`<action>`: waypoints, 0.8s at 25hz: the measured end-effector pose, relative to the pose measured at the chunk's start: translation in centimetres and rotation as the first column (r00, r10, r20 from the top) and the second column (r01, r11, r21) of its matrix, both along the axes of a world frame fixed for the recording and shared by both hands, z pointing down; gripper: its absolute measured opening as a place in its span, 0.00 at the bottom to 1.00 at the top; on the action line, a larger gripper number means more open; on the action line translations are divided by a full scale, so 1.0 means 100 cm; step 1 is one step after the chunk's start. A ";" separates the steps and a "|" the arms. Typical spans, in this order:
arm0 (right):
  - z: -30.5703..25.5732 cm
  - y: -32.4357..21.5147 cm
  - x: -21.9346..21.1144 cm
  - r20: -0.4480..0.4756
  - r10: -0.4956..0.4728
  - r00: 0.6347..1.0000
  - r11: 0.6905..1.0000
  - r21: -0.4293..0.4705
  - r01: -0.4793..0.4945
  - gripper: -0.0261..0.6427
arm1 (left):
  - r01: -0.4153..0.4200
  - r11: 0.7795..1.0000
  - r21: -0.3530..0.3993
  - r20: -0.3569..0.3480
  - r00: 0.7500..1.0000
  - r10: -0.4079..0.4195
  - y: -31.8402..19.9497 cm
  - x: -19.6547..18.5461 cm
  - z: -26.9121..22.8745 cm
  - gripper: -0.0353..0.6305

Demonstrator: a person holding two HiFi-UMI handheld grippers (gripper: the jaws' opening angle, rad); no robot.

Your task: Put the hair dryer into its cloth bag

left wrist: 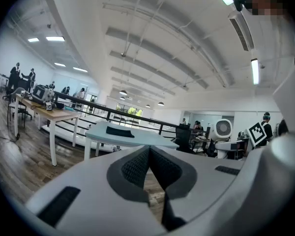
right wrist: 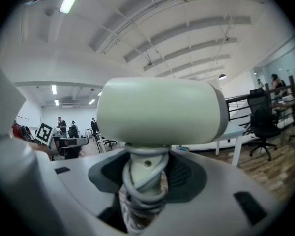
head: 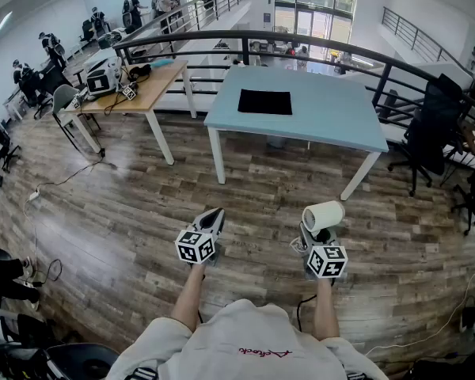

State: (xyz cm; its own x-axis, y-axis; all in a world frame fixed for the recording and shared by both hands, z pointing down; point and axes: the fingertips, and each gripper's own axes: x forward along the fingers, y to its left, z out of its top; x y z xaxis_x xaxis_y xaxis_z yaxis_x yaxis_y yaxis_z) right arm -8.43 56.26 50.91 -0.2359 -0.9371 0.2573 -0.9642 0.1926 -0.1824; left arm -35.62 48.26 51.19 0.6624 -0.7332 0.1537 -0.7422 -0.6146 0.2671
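Open-plan office or lab space, set on mezzanine level. Wood-plank floor [head: 142,204] bounded by black railing [head: 317,46], lower level seen beyond. Light blue table [head: 317,109] placed far centre; wooden desk [head: 146,85] at far left, loaded with boxed equipment [head: 103,75]. Black office chair [head: 431,125] parked at right. Cables [head: 63,182] trailed over floor at left. Standing people [head: 47,50] grouped far left. Ceiling strip lights [left wrist: 254,70] fitted overhead.

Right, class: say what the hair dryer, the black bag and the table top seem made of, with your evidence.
Hair dryer: likely plastic; pale, smooth shell with soft sheen.
Bag: probably cloth; flat, dull black, no shine.
Table top: perhaps laminate or painted board; even light blue.
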 end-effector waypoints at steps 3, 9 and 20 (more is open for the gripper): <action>0.001 0.004 0.000 -0.001 -0.003 1.000 1.000 -0.002 0.003 0.36 | 0.001 1.000 -0.004 0.006 1.000 -0.001 0.006 0.001 0.001 0.06; -0.001 0.008 0.006 -0.010 -0.008 1.000 1.000 -0.008 0.008 0.36 | -0.007 1.000 -0.006 0.008 1.000 0.007 0.010 0.011 0.000 0.06; -0.006 0.012 0.000 0.000 0.018 1.000 1.000 0.003 -0.018 0.36 | -0.041 0.999 -0.005 0.003 0.999 0.041 0.009 0.008 0.002 0.06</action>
